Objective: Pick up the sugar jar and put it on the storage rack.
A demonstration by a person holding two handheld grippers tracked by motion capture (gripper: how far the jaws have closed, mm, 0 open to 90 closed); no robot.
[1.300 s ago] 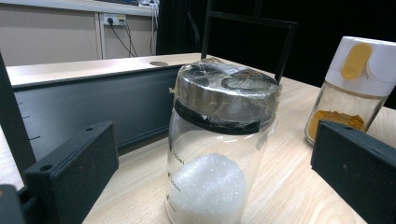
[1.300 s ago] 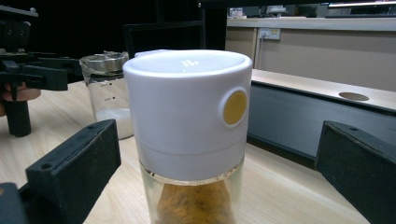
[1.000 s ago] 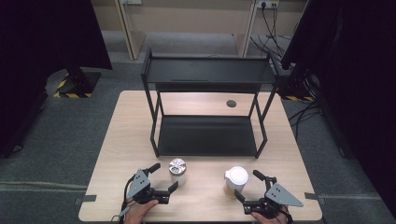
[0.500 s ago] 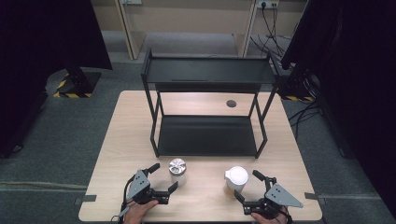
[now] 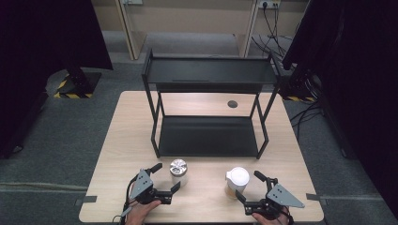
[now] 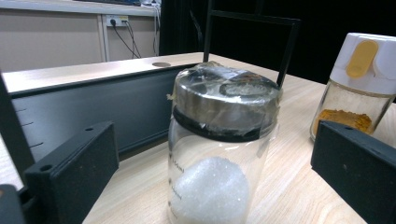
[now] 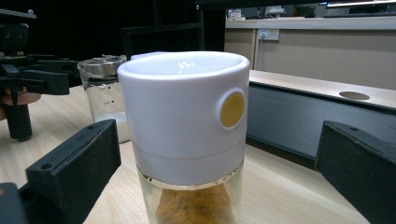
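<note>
Waiting at the table's near edge, both grippers have not moved in the last second. Left gripper stands wide open around the salt jar; right gripper gapes around the spice jar. Neither jar is gripped; closing likely follows.

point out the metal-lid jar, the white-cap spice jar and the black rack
metal-lid jar (image 6: 219, 140), left gripper view, on its glass body
white-cap spice jar (image 7: 184, 116), right gripper view, on its white cap
black rack (image 5: 209, 70), high view, on its top shelf
</note>
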